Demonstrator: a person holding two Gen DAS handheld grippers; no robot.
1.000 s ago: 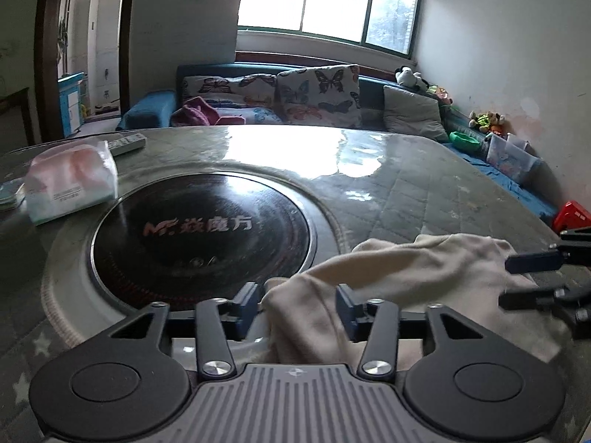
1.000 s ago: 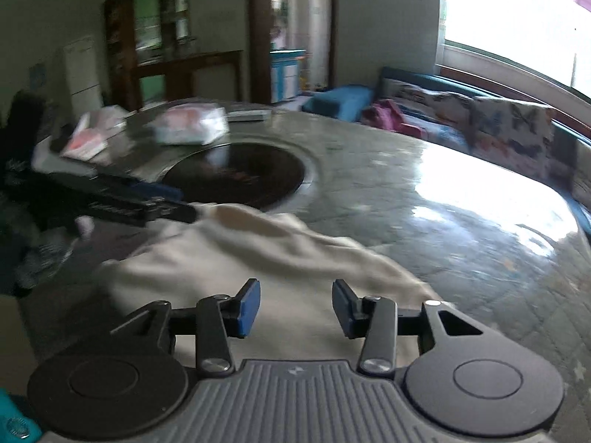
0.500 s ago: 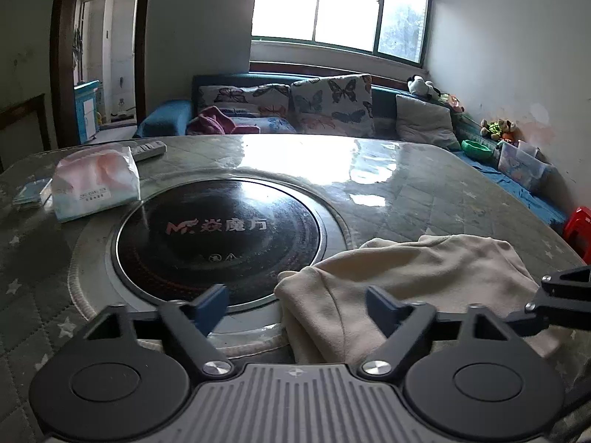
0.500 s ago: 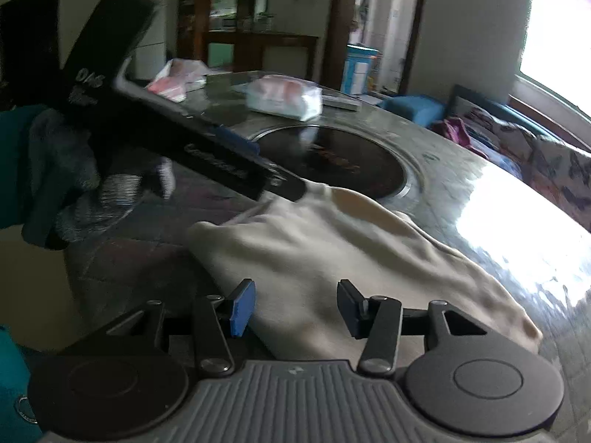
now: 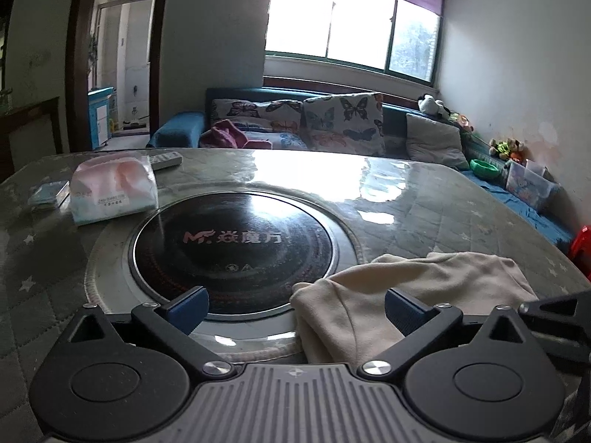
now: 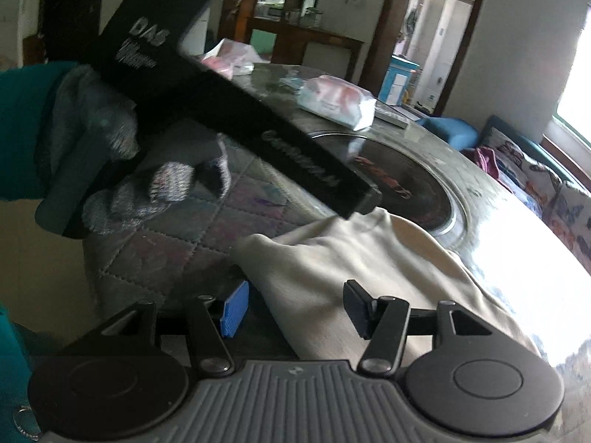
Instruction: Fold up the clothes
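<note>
A cream garment (image 5: 424, 284) lies crumpled on the quilted table, right of the black round hob (image 5: 232, 247). My left gripper (image 5: 295, 308) is open, its jaws still opening. The garment's near corner lies loose between them, touching neither pad. In the right wrist view the same garment (image 6: 351, 254) reaches between the fingers of my right gripper (image 6: 295, 308), whose jaws are opening without pressing the cloth. A gloved hand (image 6: 110, 147) holds the left gripper's black body (image 6: 258, 129) above the garment's far edge. A finger of the right gripper (image 5: 554, 313) shows at the right edge of the left wrist view.
A tissue pack (image 5: 114, 192), a remote (image 5: 166, 160) and a small blue packet (image 5: 48, 192) lie at the table's far left. A sofa with butterfly cushions (image 5: 332, 125) stands behind the table. The table's near edge (image 6: 96, 277) is just left of the garment.
The left jaws spread wide off the cloth corner. The right gripper rolled and swung towards the garment's near edge, its jaws widening a little. The left gripper now looms larger in its view.
</note>
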